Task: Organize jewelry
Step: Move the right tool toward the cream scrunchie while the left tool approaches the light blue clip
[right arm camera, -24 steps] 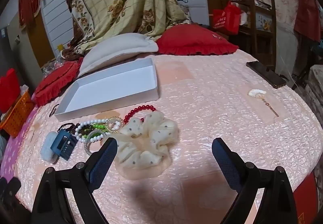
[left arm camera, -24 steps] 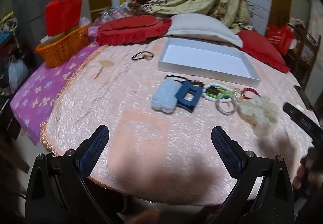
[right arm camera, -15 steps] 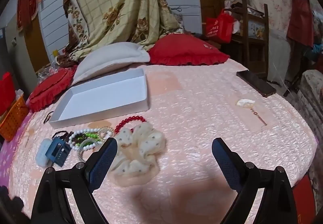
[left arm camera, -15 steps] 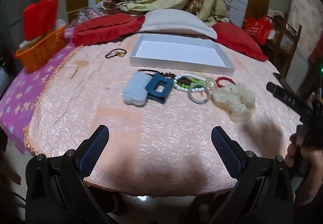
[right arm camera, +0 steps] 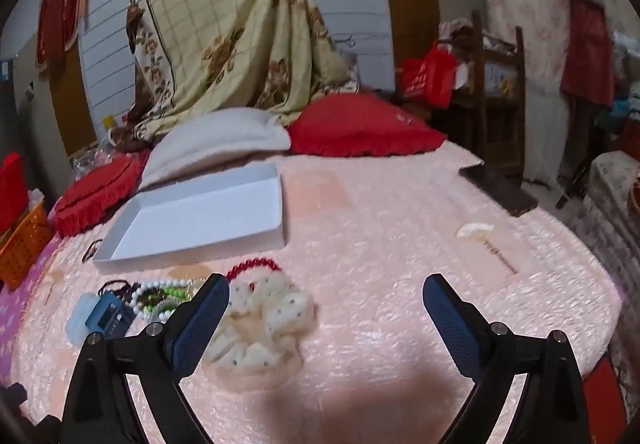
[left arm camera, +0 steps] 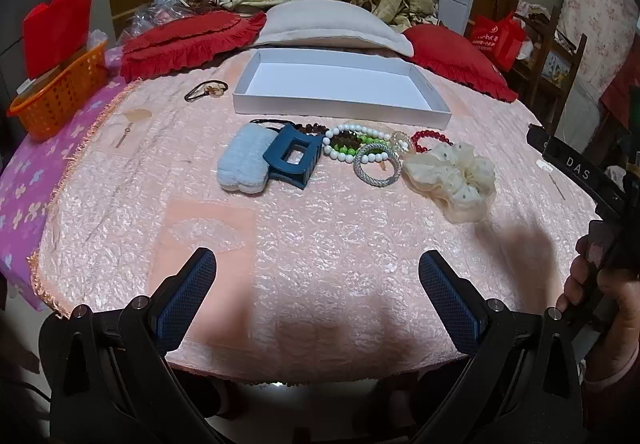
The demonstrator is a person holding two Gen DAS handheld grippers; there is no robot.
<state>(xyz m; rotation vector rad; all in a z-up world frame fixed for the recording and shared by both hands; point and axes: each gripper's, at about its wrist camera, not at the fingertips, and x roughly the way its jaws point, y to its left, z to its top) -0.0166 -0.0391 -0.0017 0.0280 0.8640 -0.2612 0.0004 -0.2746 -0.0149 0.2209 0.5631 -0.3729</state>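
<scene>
Pink bedspread (left arm camera: 320,244): white tray (left arm camera: 340,84) toward the far edge, empty. Just in front, 1 row: pale blue pad (left arm camera: 242,164), blue claw clip (left arm camera: 294,156), bead bracelets (left arm camera: 360,148), cream scrunchie (left arm camera: 452,176). Left gripper (left arm camera: 316,292) and right gripper (right arm camera: 326,308): jaws wide, holding nothing, above the near edge.

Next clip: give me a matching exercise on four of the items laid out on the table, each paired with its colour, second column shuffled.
Things:
1. hair claw
2. scrunchie
3. tray
4. basket

Colours:
A. orange
B. cream with dots
C. dark blue
D. white

Pairs: 1-C, 2-B, 3-D, 4-A
</scene>
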